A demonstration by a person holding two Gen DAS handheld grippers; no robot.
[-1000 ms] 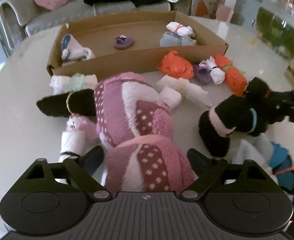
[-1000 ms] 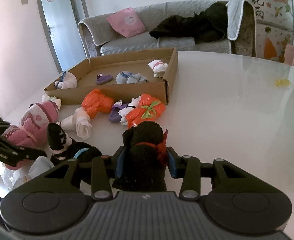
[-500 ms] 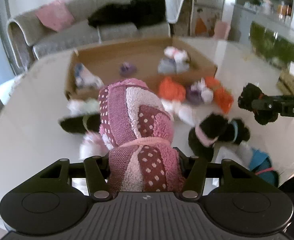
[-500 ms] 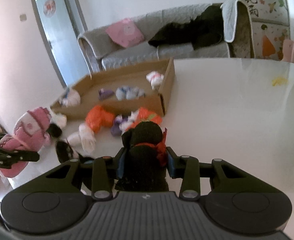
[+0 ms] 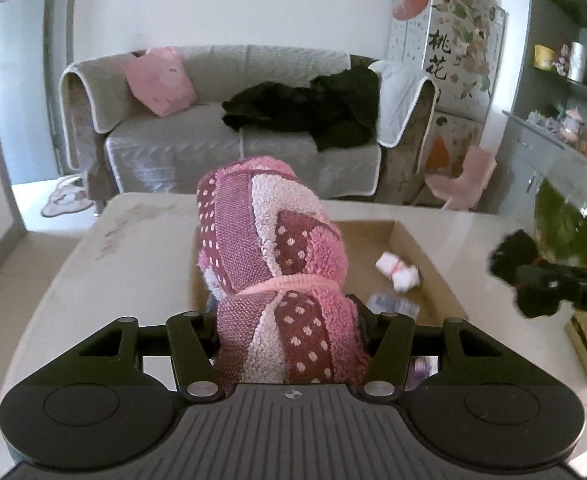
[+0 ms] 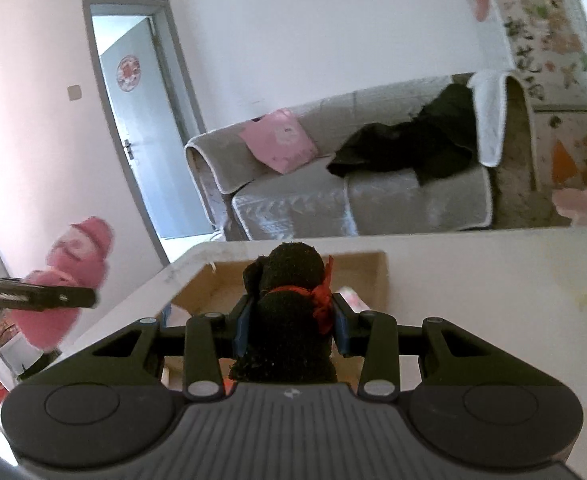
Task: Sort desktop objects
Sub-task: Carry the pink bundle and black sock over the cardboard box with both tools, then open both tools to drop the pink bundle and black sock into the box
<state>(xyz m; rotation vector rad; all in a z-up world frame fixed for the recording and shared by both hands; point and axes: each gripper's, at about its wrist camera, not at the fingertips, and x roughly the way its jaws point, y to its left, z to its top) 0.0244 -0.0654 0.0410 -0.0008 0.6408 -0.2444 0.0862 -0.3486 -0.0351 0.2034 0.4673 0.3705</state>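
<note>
Pink sock roll (image 5: 273, 264) and black sock roll (image 6: 289, 316), one per hand-held gripper.

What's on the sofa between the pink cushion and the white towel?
A heap of dark clothing lies on the sofa between the pink cushion and the white towel; both wrist views show it.

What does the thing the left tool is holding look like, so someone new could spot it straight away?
Start at the shallow brown cardboard box on the pale table, in front of the grey sofa. Above its near edge the left tool clamps a fluffy pink rolled sock bundle. Its maroon patches with white dots set it apart from the plain black fuzzy sock bundle with a red tie in the right tool.
</note>
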